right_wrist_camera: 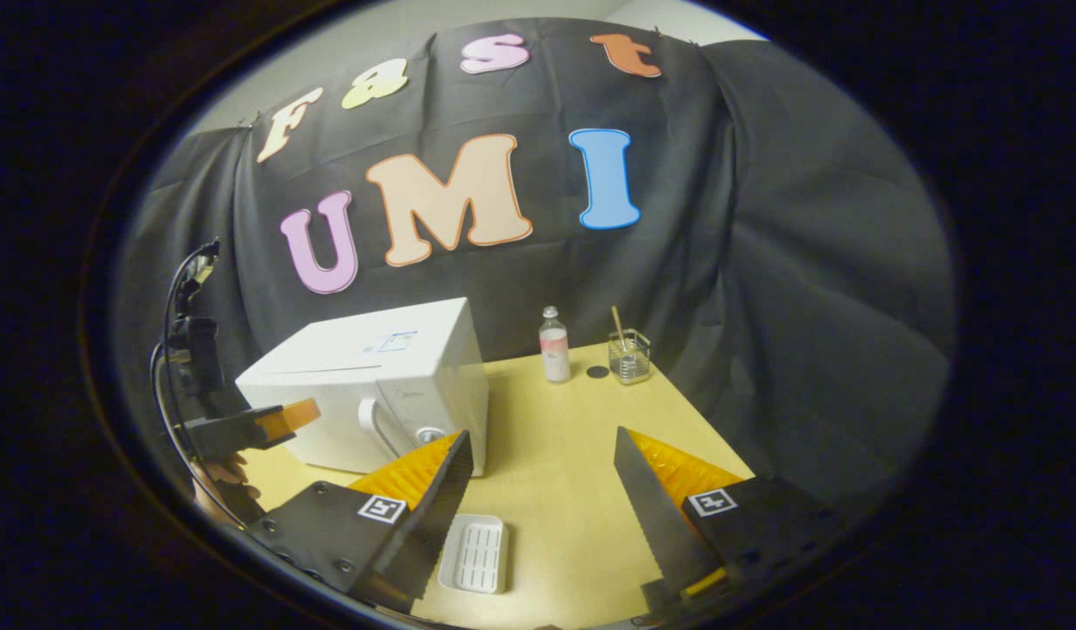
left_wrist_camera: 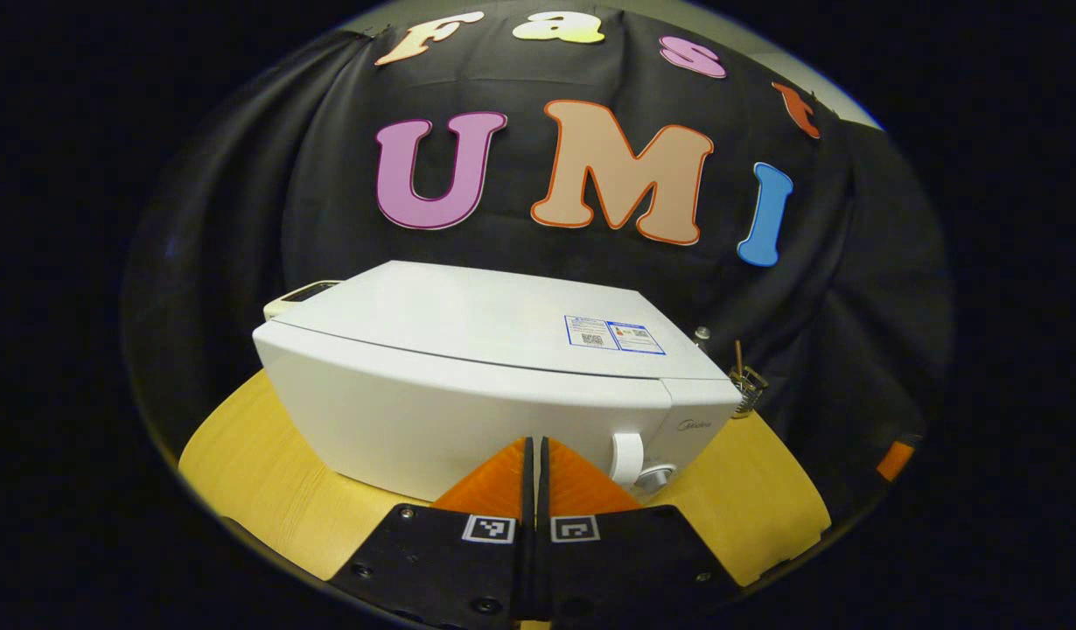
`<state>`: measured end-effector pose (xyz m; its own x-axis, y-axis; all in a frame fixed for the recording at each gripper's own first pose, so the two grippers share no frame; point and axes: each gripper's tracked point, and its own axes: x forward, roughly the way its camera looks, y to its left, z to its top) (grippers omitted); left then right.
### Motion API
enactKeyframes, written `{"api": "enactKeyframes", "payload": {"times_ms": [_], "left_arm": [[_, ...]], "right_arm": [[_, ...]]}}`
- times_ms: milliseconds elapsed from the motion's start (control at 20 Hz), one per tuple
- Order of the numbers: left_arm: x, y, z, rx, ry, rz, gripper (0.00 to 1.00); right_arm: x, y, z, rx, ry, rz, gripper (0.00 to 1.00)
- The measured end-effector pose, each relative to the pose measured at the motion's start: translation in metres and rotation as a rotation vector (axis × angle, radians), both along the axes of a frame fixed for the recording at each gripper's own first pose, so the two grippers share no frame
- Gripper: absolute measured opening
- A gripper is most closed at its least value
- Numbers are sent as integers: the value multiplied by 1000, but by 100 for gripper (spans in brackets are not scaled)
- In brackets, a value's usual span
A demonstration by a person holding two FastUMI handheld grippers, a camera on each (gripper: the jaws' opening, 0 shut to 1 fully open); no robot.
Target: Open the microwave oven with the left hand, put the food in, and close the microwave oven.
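The white microwave (left_wrist_camera: 468, 385) stands on the yellow table with its door closed; its white handle (left_wrist_camera: 626, 455) is on the front right. My left gripper (left_wrist_camera: 535, 444) is shut with nothing in it, a little short of the door front and left of the handle. In the right gripper view the microwave (right_wrist_camera: 389, 376) is at the left, and the left gripper (right_wrist_camera: 303, 409), held by a hand (right_wrist_camera: 227, 472), hovers by its front. My right gripper (right_wrist_camera: 541, 451) is open and empty above the table. A small white ridged tray (right_wrist_camera: 474, 553) lies below it, near the left finger.
At the table's far edge stand a small bottle (right_wrist_camera: 553, 344), a glass with a stick in it (right_wrist_camera: 629, 357) and a dark round cap (right_wrist_camera: 597, 372). Bare yellow table (right_wrist_camera: 555, 437) stretches right of the microwave. The black cloth wall closes the back and right.
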<state>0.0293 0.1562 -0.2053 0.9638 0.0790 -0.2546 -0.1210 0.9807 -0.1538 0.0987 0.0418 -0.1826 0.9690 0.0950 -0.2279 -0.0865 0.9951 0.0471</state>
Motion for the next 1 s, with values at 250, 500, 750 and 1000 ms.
{"api": "enactKeyframes", "payload": {"times_ms": [250,500,750,1000], "left_arm": [[-44,16,20,57,-10,43,3],[-76,29,54,114,-58,89,11],[-98,35,74,178,-89,124,51],[-103,22,88,140,-134,114,95]], "right_arm": [[3,7,13,-8,-24,52,93],[6,6,36,-14,-55,81,92],[4,7,62,13,-85,105,92],[1,1,88,1,-135,111,100]]}}
